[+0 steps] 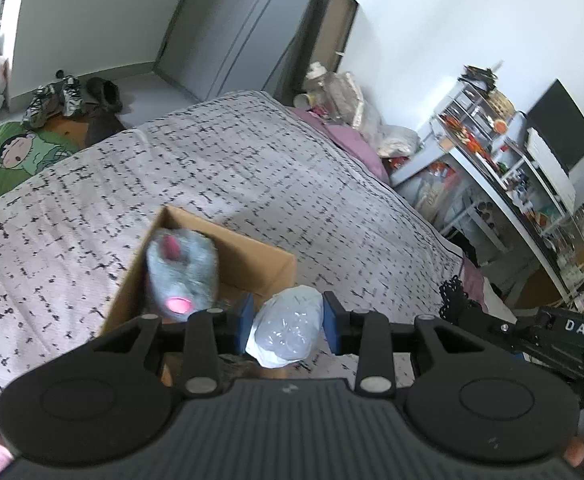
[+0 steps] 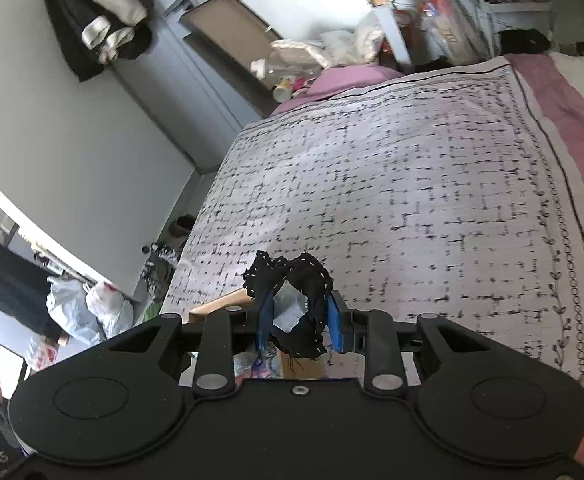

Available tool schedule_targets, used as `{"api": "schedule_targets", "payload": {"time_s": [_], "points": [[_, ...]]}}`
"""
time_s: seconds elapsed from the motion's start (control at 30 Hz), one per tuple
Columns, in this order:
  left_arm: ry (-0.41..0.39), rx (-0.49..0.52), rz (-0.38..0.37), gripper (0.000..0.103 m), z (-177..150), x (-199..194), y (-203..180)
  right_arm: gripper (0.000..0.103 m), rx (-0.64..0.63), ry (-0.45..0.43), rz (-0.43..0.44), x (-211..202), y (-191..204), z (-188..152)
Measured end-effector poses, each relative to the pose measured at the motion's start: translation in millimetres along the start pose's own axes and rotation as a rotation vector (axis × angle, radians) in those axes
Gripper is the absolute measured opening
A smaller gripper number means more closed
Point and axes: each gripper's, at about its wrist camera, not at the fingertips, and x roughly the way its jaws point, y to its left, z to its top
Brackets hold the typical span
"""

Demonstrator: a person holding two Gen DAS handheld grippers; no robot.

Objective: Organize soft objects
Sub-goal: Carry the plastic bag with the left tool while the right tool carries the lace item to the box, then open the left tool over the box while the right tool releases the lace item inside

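My left gripper (image 1: 287, 322) is shut on a soft white bundle in clear plastic (image 1: 285, 330), held just right of an open cardboard box (image 1: 251, 258) on the patterned bedspread (image 1: 251, 168). A grey plush toy with pink patches (image 1: 181, 276) lies inside the box. My right gripper (image 2: 300, 322) is shut on a black fabric piece with white stitching (image 2: 304, 280), which wraps a pale plastic scrap (image 2: 289, 312). It hovers above the bedspread (image 2: 412, 200), with a corner of the box (image 2: 223, 304) at its lower left. That black fabric (image 1: 454, 300) and the right gripper's body show at the right edge of the left wrist view.
A white shelf unit with clutter and a dark monitor (image 1: 560, 128) stands right of the bed. Shoes (image 1: 59, 96) and a green cartoon mat (image 1: 15, 156) lie on the floor beyond it. Plastic bags (image 2: 87, 312) sit by the wall, and a pink sheet (image 2: 564, 92) edges the bed.
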Motion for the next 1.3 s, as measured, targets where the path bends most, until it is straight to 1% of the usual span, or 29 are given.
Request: {"api": "schedule_targets", "payload": {"time_s": [0.13,0.33,0.47,0.57,0.6,0.7,0.8,0.83,0.97,1.1,1.23,1.3], "points": [[0.004,-0.025,0.0,0.035,3.0,6.6,17.2,0.028,-0.034,0.02,0.004,13.0,15.5,-7.9],[0.032,-0.056,-0.004,0.035,1.1,23.1,38.0,0.029,-0.064,0.04,0.008,34.5,30.8,-16.6],[0.082,-0.068,-0.002,0.035,-3.8,38.5,48.6,0.029,-0.066,0.062,0.001,53.6,37.4,-21.1],[0.109,-0.074,0.017,0.036,-6.2,47.6,56.6,0.029,-0.07,0.077,0.001,66.1,41.3,-25.2],[0.115,-0.08,0.025,0.039,-6.2,49.5,59.4,0.029,-0.073,0.082,0.003,69.5,42.4,-26.2],[0.132,-0.121,0.035,0.04,-3.5,55.3,70.0,0.03,-0.082,0.1,0.013,79.4,45.1,-28.1],[0.13,-0.159,0.04,0.04,0.5,56.1,79.3,0.035,-0.081,0.104,0.035,86.2,47.6,-29.2],[0.124,-0.167,0.044,0.041,2.1,55.0,81.9,0.038,-0.074,0.101,0.044,87.9,47.6,-29.1],[0.121,-0.178,0.058,0.043,7.2,53.9,84.8,0.044,-0.064,0.09,0.065,92.5,47.7,-27.6],[0.13,-0.173,0.065,0.045,8.5,55.0,83.4,0.046,-0.05,0.088,0.07,89.7,45.1,-27.5],[0.148,-0.158,0.078,0.049,8.0,54.2,77.0,0.049,-0.038,0.078,0.072,82.3,41.5,-26.7],[0.152,-0.142,0.076,0.05,8.6,51.8,71.8,0.049,-0.031,0.074,0.078,79.0,39.8,-25.3]]}}
